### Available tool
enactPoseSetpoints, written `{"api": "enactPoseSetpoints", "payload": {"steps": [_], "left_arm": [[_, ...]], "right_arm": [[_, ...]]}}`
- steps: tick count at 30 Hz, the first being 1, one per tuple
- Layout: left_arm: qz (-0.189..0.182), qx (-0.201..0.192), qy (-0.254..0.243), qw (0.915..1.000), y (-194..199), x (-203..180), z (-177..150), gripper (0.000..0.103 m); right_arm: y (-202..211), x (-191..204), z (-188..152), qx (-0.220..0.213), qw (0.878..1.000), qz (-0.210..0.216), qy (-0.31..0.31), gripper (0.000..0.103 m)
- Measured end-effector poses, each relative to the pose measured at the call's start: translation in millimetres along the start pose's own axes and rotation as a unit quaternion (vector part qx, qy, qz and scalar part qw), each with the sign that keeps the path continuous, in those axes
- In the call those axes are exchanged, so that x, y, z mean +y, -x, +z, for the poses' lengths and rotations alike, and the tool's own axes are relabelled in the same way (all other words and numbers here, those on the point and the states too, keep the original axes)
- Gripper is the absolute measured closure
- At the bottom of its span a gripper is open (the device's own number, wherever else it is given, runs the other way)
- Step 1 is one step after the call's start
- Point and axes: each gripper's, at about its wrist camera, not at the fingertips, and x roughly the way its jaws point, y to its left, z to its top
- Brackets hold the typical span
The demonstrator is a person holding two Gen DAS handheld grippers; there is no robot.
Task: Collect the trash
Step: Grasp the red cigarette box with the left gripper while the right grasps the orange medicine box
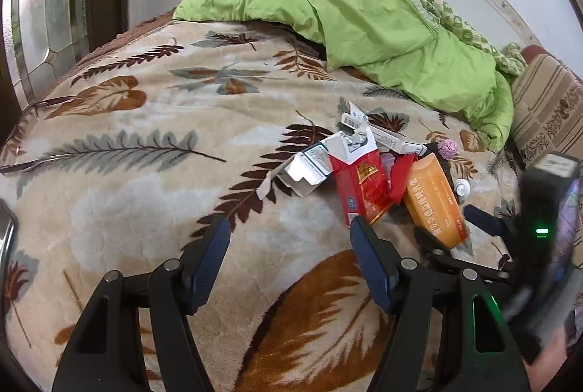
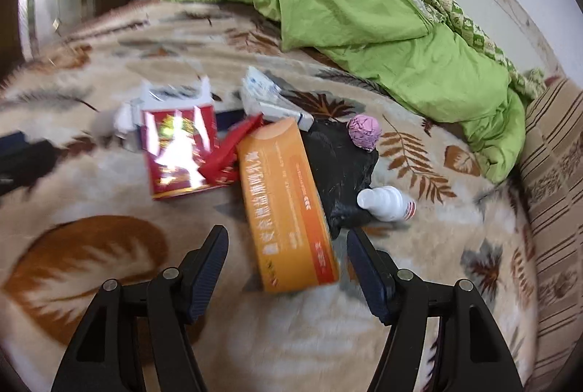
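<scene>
Fingers (image 2: pixel 204 277) of your right gripper (image 2: pixel 288 242) stand apart and grip nothing; the near end of the orange carton (image 2: pixel 288 206) lies on the blanket (image 2: pixel 109 246) just in front of the gap between them. Your left gripper (image 1: pixel 289 228) is also parted and empty, and its right finger (image 1: pixel 371 268) is near the bottom corner of the red cigarette pack (image 1: pixel 360 187). This pack is torn open at the top, where crumpled foil shows; I cannot tell if something is inside. Beside it lies a white flattened box (image 1: pixel 302 169), open and empty. The orange carton is long, glossy and closed. Behind it you have a black plastic bag (image 2: pixel 335 169), a pink paper ball (image 2: pixel 362 131) and a small white bottle (image 2: pixel 386 208) on its side. The blanket is fleecy with a leaf pattern, and the green quilt (image 2: pixel 364 2) is bunched farther back.
</scene>
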Motion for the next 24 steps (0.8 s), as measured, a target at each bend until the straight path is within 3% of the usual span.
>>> {"api": "enactPoseSetpoints", "payload": {"steps": [1, 3, 4, 9, 14, 16, 20, 24], "left_arm": [[-0.003, 0.001, -0.002, 1.0, -0.9, -1.7, 0.4, 0.036], [-0.009, 0.004, -0.008, 0.9999, -4.5, -6.2, 1.2, 0.036], [-0.013, 0.007, -0.011, 0.9998, -6.7, -8.6, 2.2, 0.036], [-0.038, 0.026, -0.003, 0.9989, -27.1, -16.9, 11.5, 0.036], [-0.052, 0.058, 0.001, 0.997, -60.5, -31.1, 16.4, 0.036], [-0.051, 0.058, -0.001, 0.997, -71.2, -36.4, 19.2, 0.039], [-0.045, 0.065, 0.004, 0.9969, -94.3, -40.1, 24.5, 0.045], [-0.067, 0.059, 0.015, 0.9959, -98.3, -39.3, 28.2, 0.06]], "right_arm": [[-3.9, -0.1, 1.1, 0.001, 1.0, -0.004, 0.002, 0.033], [-8.5, -3.4, -1.1, 0.001, 1.0, -0.014, -0.001, 0.047], [-7.1, -5.0, -1.6, 0.001, 1.0, -0.012, -0.007, 0.049], [22.0, -25.7, -14.1, -0.021, 0.997, 0.022, -0.075, 0.049], [54.4, -47.6, -42.7, -0.021, 0.981, 0.081, -0.177, 0.049], [62.0, -51.5, -52.0, -0.022, 0.972, 0.11, -0.207, 0.049], [65.3, -57.0, -55.1, -0.038, 0.966, 0.122, -0.226, 0.049], [61.7, -59.0, -54.3, -0.039, 0.965, 0.122, -0.231, 0.049]]}}
